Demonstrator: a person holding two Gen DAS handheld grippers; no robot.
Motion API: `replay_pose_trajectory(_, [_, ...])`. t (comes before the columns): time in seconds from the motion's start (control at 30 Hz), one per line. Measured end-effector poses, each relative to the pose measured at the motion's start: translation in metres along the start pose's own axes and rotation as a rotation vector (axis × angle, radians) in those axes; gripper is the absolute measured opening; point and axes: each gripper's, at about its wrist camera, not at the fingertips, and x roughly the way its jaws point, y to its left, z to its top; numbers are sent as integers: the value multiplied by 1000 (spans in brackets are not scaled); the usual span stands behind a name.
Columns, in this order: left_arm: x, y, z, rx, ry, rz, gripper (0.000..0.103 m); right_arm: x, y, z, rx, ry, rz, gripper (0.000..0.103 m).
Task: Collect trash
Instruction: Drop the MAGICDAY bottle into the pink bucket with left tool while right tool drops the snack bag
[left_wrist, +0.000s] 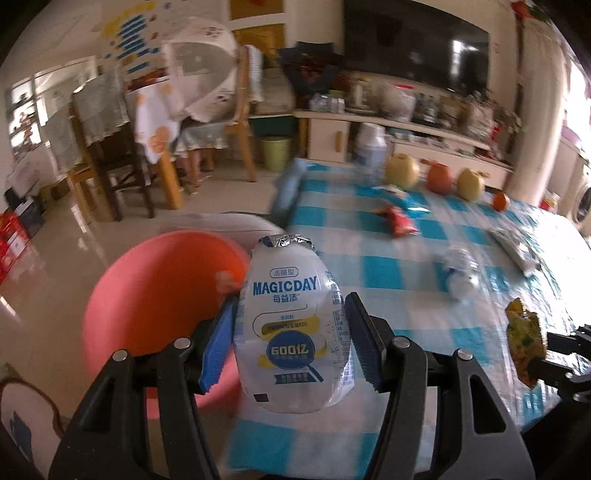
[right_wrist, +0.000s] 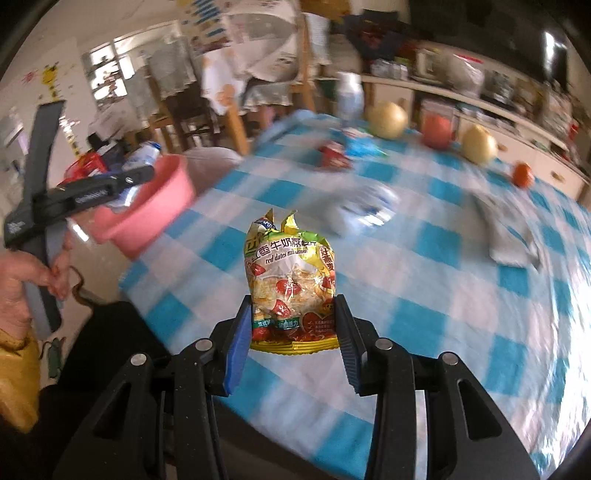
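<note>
Clamped in the left gripper (left_wrist: 291, 332), a yogurt bottle (left_wrist: 290, 325) nears the pink basin (left_wrist: 147, 288) at lower left; right gripper (right_wrist: 291, 328) pinches a snack wrapper (right_wrist: 290, 288). Next, release both over it.

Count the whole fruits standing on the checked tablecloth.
4, in a row along the far edge: a yellow apple, a red-orange fruit, another yellow apple, and a small orange at the right end. More may lie out of view.
</note>
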Motion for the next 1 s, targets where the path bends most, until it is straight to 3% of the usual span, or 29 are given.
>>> replay_pose_trajectory(0.47, [2, 114, -11, -146, 2, 129, 60, 58, 147, 97, -208, -39, 221, 44])
replay_pose_trajectory(0.73, [20, 140, -12, -174, 26, 154, 60, 104, 187, 137, -206, -50, 267, 44])
replay_pose_trajectory(0.8, [28, 143, -13, -183, 45, 173, 67, 118, 191, 143, -200, -43, 250, 52])
replay_pose_trajectory(0.9, [35, 146, -16, -187, 66, 197, 81, 124, 184, 146, -157, -71, 250, 75])
replay_pose_trajectory(1.0, [39, 147, -19, -180, 78, 226, 87, 120, 170, 141, -110, -91, 221, 83])
